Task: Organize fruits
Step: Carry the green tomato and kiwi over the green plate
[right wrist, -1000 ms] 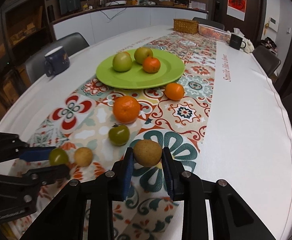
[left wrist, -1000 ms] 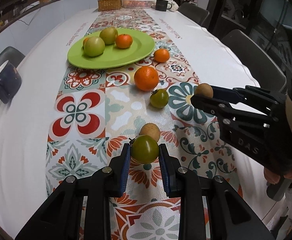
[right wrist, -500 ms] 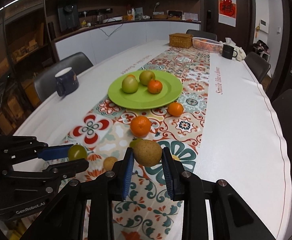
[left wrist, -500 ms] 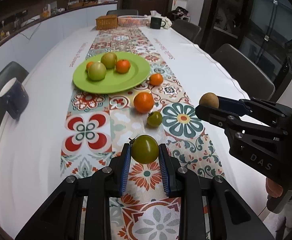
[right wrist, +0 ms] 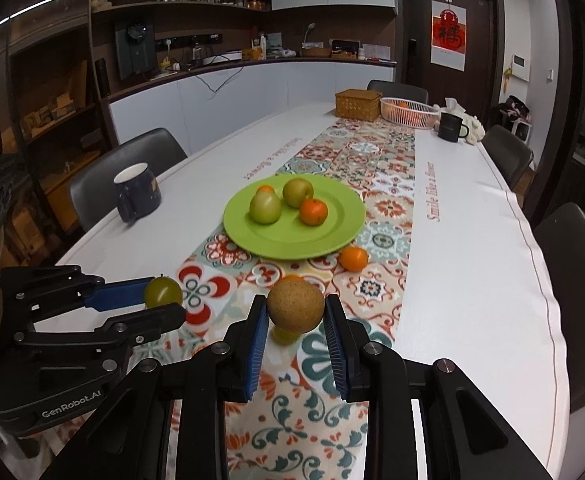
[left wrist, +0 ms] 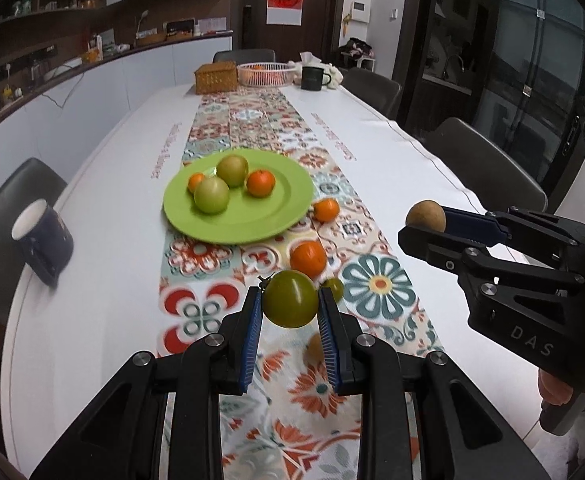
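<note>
My left gripper point(left wrist: 290, 320) is shut on a green tomato point(left wrist: 290, 298) and holds it high above the patterned runner. My right gripper point(right wrist: 296, 328) is shut on a brown round fruit point(right wrist: 295, 307), also held in the air; it shows at the right of the left wrist view point(left wrist: 425, 216). The green plate point(left wrist: 280, 220) lies farther along the runner with two green fruits point(left wrist: 211, 195) and two small oranges point(left wrist: 260, 183) on it. A large orange point(left wrist: 307, 257), a small orange point(left wrist: 326, 209), a small green tomato point(left wrist: 334, 287) and a brown fruit point(left wrist: 314, 346) lie on the runner.
A dark blue mug point(left wrist: 42, 240) stands near the table's left edge. A wicker box point(left wrist: 216, 77), a white basket point(left wrist: 266, 74) and a dark mug point(left wrist: 314, 78) stand at the far end. Grey chairs point(left wrist: 488, 168) line both sides.
Both grippers have risen higher above the table with their fruits still held. The table and plate look smaller and farther below.
</note>
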Action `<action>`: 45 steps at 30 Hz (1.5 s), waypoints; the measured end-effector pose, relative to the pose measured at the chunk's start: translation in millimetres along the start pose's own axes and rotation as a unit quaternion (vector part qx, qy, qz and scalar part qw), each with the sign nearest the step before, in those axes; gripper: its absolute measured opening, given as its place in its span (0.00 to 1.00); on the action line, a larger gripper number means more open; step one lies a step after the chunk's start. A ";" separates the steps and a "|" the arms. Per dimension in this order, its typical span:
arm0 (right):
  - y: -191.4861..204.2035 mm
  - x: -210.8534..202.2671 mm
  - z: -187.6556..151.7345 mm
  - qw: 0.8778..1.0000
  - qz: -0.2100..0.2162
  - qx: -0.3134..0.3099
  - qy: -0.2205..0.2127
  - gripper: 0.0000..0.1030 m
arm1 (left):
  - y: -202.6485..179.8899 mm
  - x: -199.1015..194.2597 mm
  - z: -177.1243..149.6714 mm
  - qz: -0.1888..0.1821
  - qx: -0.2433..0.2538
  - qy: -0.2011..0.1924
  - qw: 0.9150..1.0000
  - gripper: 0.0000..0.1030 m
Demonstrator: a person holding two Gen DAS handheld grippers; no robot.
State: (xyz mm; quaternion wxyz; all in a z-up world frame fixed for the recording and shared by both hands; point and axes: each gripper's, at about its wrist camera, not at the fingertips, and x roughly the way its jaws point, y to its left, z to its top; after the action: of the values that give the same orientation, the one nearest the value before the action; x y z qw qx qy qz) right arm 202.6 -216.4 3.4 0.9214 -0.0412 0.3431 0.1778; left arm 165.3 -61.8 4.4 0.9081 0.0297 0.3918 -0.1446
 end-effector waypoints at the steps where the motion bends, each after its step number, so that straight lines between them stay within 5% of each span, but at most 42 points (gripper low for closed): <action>1: 0.2 0.6 3.0 1.000 0.000 0.001 -0.002 0.28 | 1.6 -0.4 2.8 0.000 0.001 -0.003 1.000 0.27; 25: -10.1 96.8 95.4 1.000 -0.001 -0.011 0.012 0.28 | 71.3 70.3 98.0 0.021 0.003 -0.017 1.000 0.27; 45: -40.8 220.2 121.9 0.996 -0.015 0.032 0.081 0.29 | 119.9 197.3 140.4 -0.001 0.008 0.052 0.999 0.27</action>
State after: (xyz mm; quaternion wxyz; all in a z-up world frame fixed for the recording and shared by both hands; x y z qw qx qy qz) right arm 446.8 -164.4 -48.2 0.8939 -0.0317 0.4217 0.1487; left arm 426.8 -17.9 -47.7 0.8861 0.0439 0.4375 -0.1468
